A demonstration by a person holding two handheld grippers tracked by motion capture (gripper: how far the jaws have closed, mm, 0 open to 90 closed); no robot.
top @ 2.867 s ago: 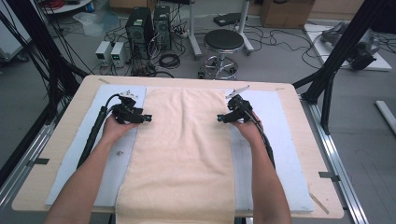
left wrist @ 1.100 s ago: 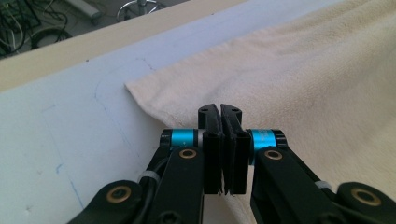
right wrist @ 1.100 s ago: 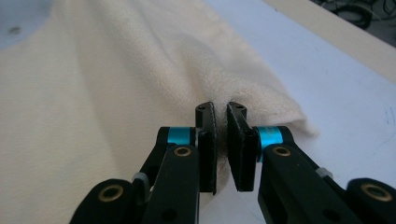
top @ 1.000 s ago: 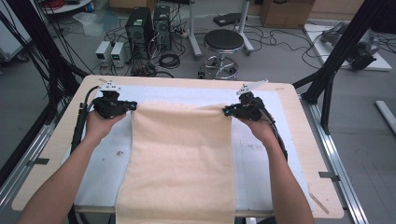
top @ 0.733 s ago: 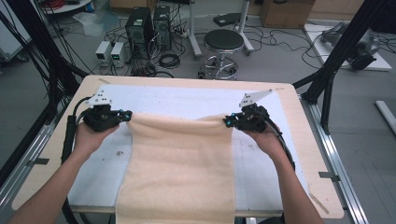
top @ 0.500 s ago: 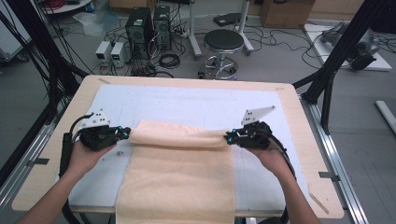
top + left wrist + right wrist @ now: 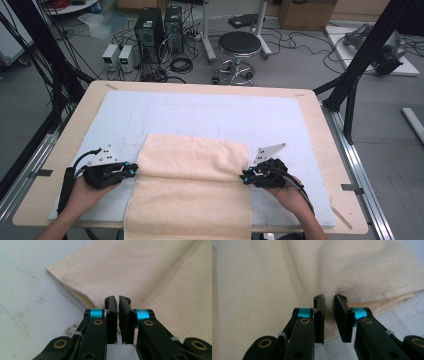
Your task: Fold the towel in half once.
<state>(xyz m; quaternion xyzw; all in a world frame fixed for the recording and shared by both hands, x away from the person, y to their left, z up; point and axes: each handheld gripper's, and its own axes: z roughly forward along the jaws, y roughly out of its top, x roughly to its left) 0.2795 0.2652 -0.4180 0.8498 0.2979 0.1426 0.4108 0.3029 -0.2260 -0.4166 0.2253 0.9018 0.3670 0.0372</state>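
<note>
A cream towel [image 7: 192,185] lies folded on the pale blue mat [image 7: 200,110], its near end hanging over the table's front edge. My left gripper [image 7: 132,170] sits low at the left end of the folded-over edge, my right gripper [image 7: 245,176] at the right end. In the left gripper view the towel [image 7: 150,272] lies under and beyond my left gripper [image 7: 117,298]. Its jaws have just been opening to a thin slit with nothing seen in it. In the right gripper view my right gripper [image 7: 328,298] has also just been opening, jaws standing apart over the towel's [image 7: 262,277] fold.
The wooden table rim [image 7: 320,115] frames the mat. Black frame posts [image 7: 355,75] stand at the right and left of the table. Behind it on the floor are a round stool [image 7: 240,45], computer towers [image 7: 160,25] and loose cables.
Both grippers carried the towel's far edge toward the person and down, laying it over the near half. The fold now rests flat on the table.
</note>
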